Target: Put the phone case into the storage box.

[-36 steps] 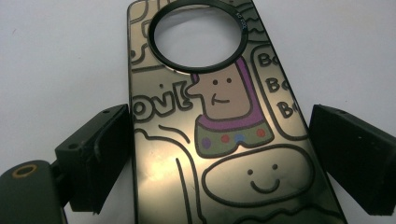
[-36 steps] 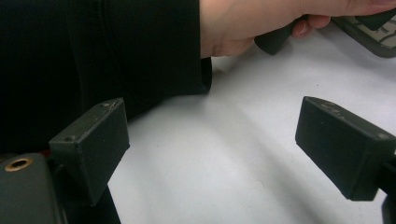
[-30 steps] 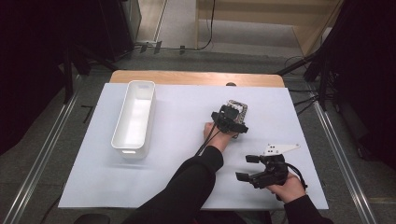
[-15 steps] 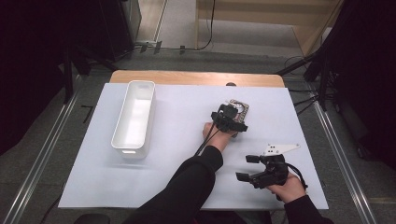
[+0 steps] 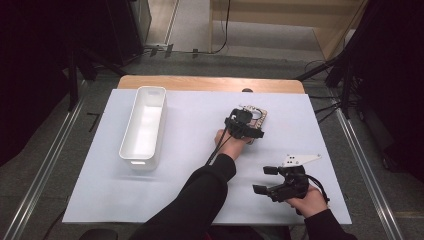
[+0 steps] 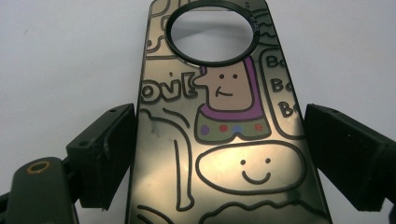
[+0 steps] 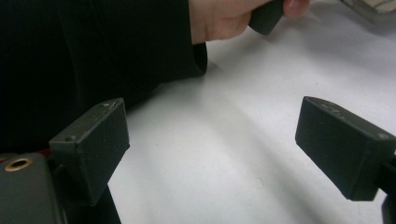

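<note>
White-covered bench (image 5: 165, 200): my left fingers (image 6: 215, 154) straddle the glossy cartoon-print phone case (image 6: 219, 140), not squeezing; right fingers (image 7: 215, 149) wide, empty, open room around.

A lab recording bay: white-sheeted table (image 5: 150, 195), metal floor rails (image 5: 365, 165), trailing cables (image 5: 227, 25), dark equipment stands (image 5: 345, 75).

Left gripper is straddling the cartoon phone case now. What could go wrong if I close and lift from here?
1. The left gripper is open, its pad on one side near the phone case edge, a gap on the other: closing may push the case sideways.
2. The case lies flat on the white mat; its thin edges could slip out of the pads.
3. The white bin sits far across; a weak grip may drop it.
</note>
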`<state>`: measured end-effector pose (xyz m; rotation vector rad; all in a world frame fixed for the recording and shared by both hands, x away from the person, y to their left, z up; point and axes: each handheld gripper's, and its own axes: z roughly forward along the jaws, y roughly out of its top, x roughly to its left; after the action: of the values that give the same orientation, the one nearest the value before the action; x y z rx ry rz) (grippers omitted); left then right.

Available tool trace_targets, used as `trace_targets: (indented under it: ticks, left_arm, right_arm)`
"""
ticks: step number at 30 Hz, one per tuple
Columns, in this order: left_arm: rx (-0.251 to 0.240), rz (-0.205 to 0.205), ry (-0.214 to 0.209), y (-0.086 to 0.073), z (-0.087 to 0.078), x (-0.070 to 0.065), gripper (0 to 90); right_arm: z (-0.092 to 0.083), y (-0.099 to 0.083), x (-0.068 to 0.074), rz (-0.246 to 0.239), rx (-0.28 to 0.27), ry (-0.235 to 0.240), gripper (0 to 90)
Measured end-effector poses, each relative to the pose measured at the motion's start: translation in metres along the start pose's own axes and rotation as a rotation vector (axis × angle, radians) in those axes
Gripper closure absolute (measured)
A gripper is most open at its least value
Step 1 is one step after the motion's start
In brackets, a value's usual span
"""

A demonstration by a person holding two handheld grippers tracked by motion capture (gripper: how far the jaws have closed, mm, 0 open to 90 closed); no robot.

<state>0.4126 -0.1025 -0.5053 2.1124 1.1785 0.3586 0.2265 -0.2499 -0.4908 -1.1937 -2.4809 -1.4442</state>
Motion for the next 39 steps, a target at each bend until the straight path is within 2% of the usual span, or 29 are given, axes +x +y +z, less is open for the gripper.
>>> trace_targets:
  ticks: [8, 11, 17, 18, 24, 26, 39]
  left_arm:
    - [-0.024, -0.005, -0.030, 0.006, -0.012, 0.005, 11.4]
    - [-0.031, -0.016, -0.055, 0.009, -0.018, 0.007, 11.5]
    - [-0.028, -0.007, -0.090, 0.012, -0.027, 0.009, 11.5]
    - [-0.028, -0.023, -0.103, 0.012, -0.029, 0.010, 11.5]
    - [-0.031, -0.039, -0.143, 0.014, -0.038, 0.016, 11.4]
    - [-0.033, -0.059, -0.163, 0.014, -0.041, 0.019, 11.5]
    - [-0.058, -0.090, -0.229, 0.011, -0.065, 0.036, 11.5]
  right_arm:
    - [0.000, 0.000, 0.000, 0.003, 0.004, 0.000, 8.8]
    - [0.001, 0.000, 0.000, 0.003, 0.004, 0.000, 8.8]
    - [0.001, 0.000, 0.000, 0.000, 0.005, -0.002, 8.9]
    - [0.001, 0.000, 0.000, -0.001, 0.006, -0.002, 8.9]
    - [0.002, 0.000, 0.000, 0.000, 0.007, -0.004, 8.8]
    - [0.002, 0.000, 0.000, -0.001, 0.008, -0.005, 8.8]
    - [0.002, 0.000, -0.002, 0.012, 0.012, -0.012, 8.8]
